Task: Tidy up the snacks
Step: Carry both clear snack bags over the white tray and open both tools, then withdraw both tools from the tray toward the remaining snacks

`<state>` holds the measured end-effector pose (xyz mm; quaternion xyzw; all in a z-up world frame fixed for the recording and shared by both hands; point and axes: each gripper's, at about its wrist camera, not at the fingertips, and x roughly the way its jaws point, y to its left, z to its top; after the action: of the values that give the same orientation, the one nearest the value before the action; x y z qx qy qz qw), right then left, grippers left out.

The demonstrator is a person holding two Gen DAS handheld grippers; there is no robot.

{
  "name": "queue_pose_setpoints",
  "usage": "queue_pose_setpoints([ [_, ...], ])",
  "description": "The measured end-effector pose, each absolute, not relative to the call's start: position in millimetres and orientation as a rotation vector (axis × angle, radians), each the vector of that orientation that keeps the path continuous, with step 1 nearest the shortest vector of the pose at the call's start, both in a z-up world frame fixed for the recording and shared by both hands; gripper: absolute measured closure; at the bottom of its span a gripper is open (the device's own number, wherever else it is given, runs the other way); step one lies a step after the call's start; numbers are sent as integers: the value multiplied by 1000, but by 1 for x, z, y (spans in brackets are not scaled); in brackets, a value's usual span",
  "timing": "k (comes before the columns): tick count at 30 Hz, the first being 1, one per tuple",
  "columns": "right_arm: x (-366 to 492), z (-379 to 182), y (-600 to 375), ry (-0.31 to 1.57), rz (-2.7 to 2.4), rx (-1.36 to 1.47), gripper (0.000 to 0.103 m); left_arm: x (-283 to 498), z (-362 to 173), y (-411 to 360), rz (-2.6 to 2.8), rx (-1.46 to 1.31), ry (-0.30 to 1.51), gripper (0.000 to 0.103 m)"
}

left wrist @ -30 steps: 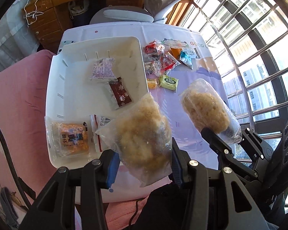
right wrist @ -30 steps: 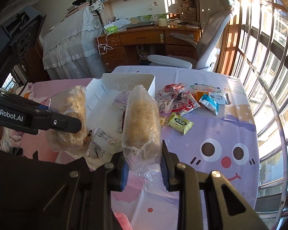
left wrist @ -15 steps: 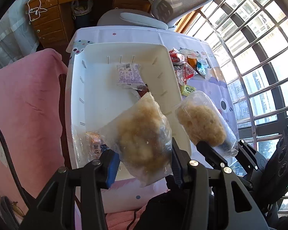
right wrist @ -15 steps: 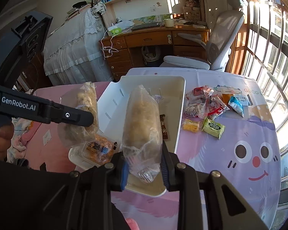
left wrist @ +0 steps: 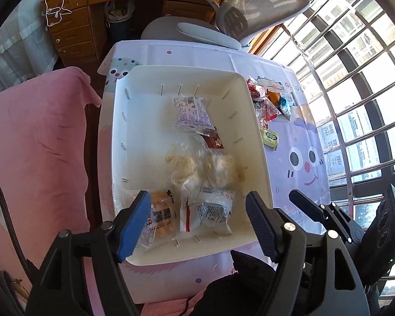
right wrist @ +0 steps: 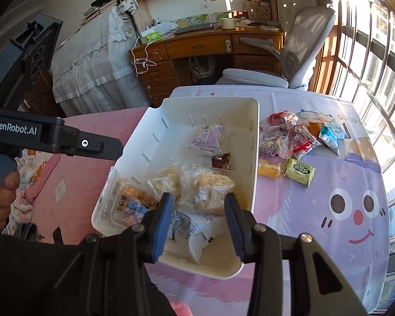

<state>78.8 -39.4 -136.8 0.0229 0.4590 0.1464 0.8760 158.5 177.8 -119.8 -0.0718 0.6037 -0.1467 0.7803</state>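
Both clear bags of pale puffed snack now lying side by side in the middle of the white tray (left wrist: pixel 252 121): left bag (left wrist: pixel 183 169), right bag (left wrist: pixel 221 168), touching each other and resting partly on the white packets nearer the front wall. Left gripper (left wrist: pixel 197 223) above the tray's front end, jaws just opened wide, nothing between the fingers (left wrist: pixel 134 221). Right gripper (right wrist: pixel 197 223) likewise just opened, less far, empty, its bag (right wrist: pixel 210 188) lying free just beyond the pads.

For a clean finish: lift both grippers straight up before swinging away, so no finger catches the loose plastic and drags a bag back out. Keep jaws open on the way.

Still outside on the counter (right wrist: pixel 329 184), just beside the tray's right wall: a cluster of red and clear packets (right wrist: pixel 284 137), a blue one (right wrist: pixel 329 138), a green one (right wrist: pixel 301 171), a yellow bar (right wrist: pixel 270 168). Best taken next with the right gripper, nearest first, pinching each flat packet across its middle and dropping it into the bare left half of the tray instead of piling on the bags.
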Motion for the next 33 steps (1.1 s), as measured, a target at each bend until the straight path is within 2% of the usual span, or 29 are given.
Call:
queue_pose_setpoints([
  [13,70,-138,-70,968,266,80,61,147,-117,145,-326,-130,1267,30],
  [33,51,-120,-223,972,252,70,61,112,-96,-17,-342,-118,1236,30],
])
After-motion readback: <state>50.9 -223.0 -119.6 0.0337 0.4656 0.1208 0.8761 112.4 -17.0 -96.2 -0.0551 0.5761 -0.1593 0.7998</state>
